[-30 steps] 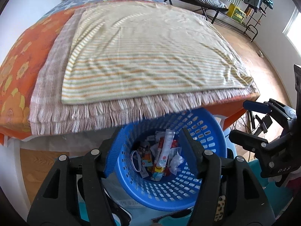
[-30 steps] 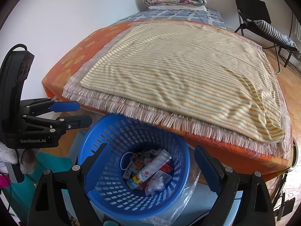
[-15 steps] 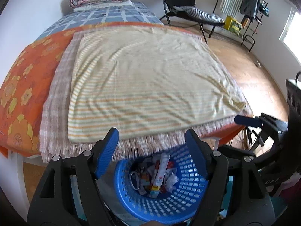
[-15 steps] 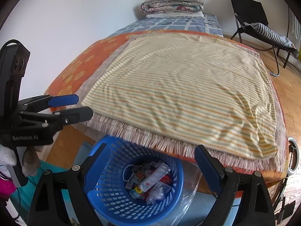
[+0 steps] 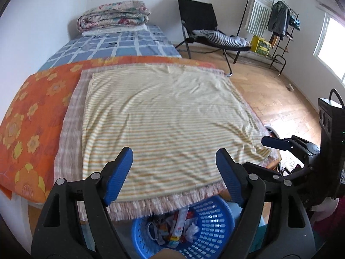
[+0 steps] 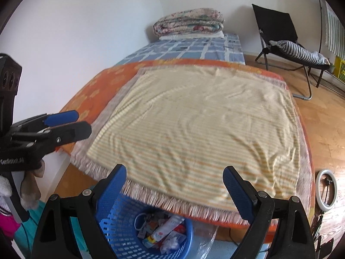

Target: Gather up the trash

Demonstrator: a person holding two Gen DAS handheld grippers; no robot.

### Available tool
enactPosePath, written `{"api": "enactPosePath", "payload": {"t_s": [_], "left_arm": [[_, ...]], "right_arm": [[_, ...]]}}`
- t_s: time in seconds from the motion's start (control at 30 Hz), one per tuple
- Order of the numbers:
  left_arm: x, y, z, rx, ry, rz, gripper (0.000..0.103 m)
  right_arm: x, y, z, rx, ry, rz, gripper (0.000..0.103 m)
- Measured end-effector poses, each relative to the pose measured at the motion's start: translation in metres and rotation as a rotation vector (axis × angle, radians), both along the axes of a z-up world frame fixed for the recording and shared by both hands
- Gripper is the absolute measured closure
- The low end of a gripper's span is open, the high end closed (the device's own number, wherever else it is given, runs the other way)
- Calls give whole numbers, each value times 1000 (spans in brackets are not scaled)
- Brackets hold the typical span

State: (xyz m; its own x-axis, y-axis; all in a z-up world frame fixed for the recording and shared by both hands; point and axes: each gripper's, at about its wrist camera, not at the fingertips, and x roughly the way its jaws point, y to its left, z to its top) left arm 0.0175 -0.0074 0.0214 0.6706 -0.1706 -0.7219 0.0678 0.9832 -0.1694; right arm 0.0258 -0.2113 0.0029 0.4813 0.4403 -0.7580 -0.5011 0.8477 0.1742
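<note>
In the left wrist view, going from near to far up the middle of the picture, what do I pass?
Blue basket of trash → fringed blanket edge → striped yellow cloth → orange floral cover → blue checked sheet → folded quilt against the wall.

a basket (image 5: 207,226) is sitting on the floor at the foot of the bed (image 5: 43,116), partly under its edge. bits of trash (image 6: 163,231) are lying in the basket. a towel (image 5: 163,120) is lying flat on the bed. a folded quilt (image 6: 187,21) is resting at the far end, by the wall. a chair (image 5: 204,28) is standing to the right of the bed.
</note>
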Motion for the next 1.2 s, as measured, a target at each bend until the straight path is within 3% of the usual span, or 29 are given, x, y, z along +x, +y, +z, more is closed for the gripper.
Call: {"api": "enactPosePath", "payload": {"t_s": [0.3, 0.33, 0.4, 0.67, 1.2], "left_arm": [[8, -3, 4, -7, -6, 17, 20], [8, -3, 5, -6, -9, 20, 18], [7, -4, 6, 7, -27, 29, 1], [5, -3, 12, 51, -50, 75, 0], [3, 5, 10, 27, -44, 115, 0]], "right_arm": [[21, -10, 13, 58, -24, -54, 10], [22, -11, 14, 64, -25, -58, 10], [24, -12, 14, 73, -22, -61, 10], [23, -11, 16, 95, -23, -63, 10], [21, -13, 12, 93, -24, -76, 10]]}}
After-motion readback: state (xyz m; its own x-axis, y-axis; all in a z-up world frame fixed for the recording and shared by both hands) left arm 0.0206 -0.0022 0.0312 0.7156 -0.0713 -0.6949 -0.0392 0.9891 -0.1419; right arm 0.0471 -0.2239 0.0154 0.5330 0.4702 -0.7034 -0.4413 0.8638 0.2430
